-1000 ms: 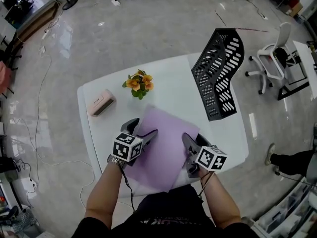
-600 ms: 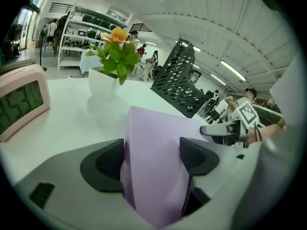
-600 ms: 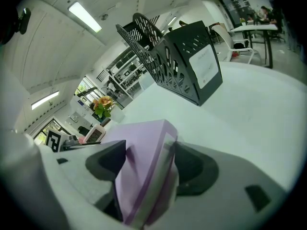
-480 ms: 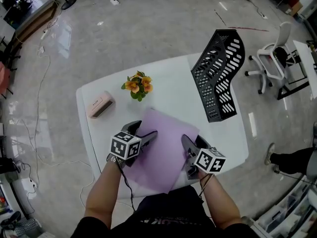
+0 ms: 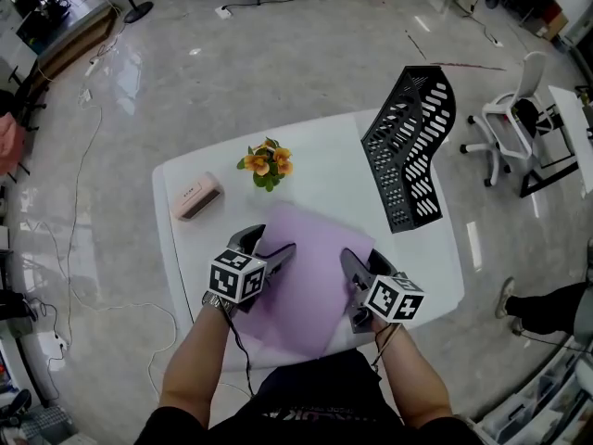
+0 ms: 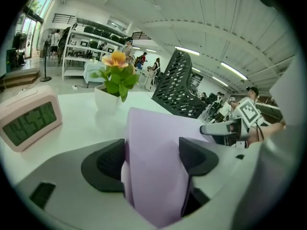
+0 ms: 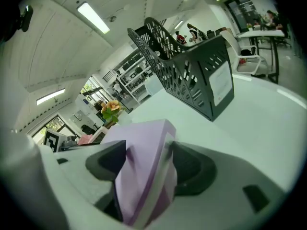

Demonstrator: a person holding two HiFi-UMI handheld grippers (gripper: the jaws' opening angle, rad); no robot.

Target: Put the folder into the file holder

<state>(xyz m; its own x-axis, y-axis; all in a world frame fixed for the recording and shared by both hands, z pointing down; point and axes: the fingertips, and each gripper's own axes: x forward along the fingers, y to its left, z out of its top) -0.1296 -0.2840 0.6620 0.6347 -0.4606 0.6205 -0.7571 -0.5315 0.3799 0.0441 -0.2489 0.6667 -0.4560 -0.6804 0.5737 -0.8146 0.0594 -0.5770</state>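
Observation:
A pale purple folder [image 5: 310, 272] lies on the white table [image 5: 324, 179], its near corner past the front edge. My left gripper [image 5: 269, 242] is at its left side and my right gripper [image 5: 362, 260] at its right side. In the left gripper view the folder [image 6: 153, 171] runs up between the wide-spread jaws of the left gripper [image 6: 151, 150]; they have just been closing a little and stand open. The right gripper [image 7: 146, 159] is also open, with the folder [image 7: 141, 176] splayed between its jaws. The black mesh file holder [image 5: 408, 146] stands at the table's far right, beyond both grippers.
A small pot of orange flowers [image 5: 267, 167] and a pink clock [image 5: 195, 197] sit at the table's back left. A white office chair [image 5: 514, 109] stands on the floor to the right, and cables trail across the floor at the left.

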